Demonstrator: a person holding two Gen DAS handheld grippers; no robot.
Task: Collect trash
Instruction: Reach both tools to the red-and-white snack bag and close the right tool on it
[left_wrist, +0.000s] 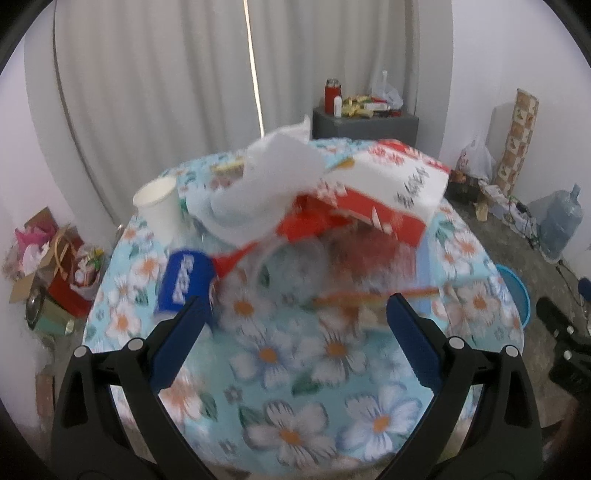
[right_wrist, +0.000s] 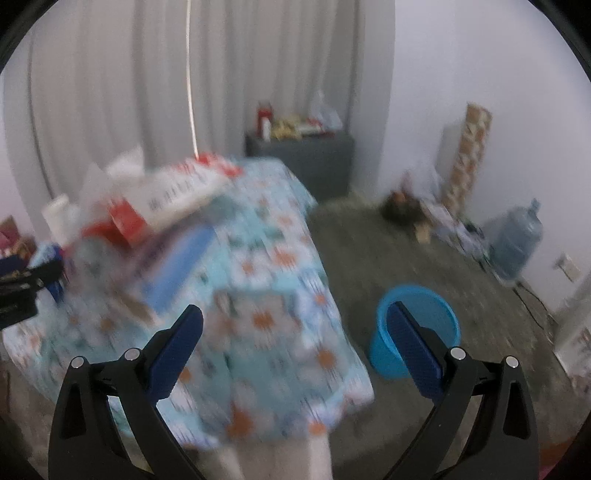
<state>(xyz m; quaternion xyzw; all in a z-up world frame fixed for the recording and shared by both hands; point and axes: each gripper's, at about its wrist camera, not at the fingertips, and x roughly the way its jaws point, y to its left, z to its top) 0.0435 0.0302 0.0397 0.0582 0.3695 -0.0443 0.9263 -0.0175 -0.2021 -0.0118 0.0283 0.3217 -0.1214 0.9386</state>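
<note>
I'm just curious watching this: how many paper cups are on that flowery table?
1. A white paper cup stands upright at the table's far left edge. Others may hide behind the tissue box.

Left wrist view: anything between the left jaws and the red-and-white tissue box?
Yes. Left wrist view shows, between the open left gripper and the tissue box, flowered tablecloth and a blurred clear plastic wrapper.

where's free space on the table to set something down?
Near edge of the table, between the left gripper and the pile. Crowded further back: blue packet, paper cup, tissue box.
</note>
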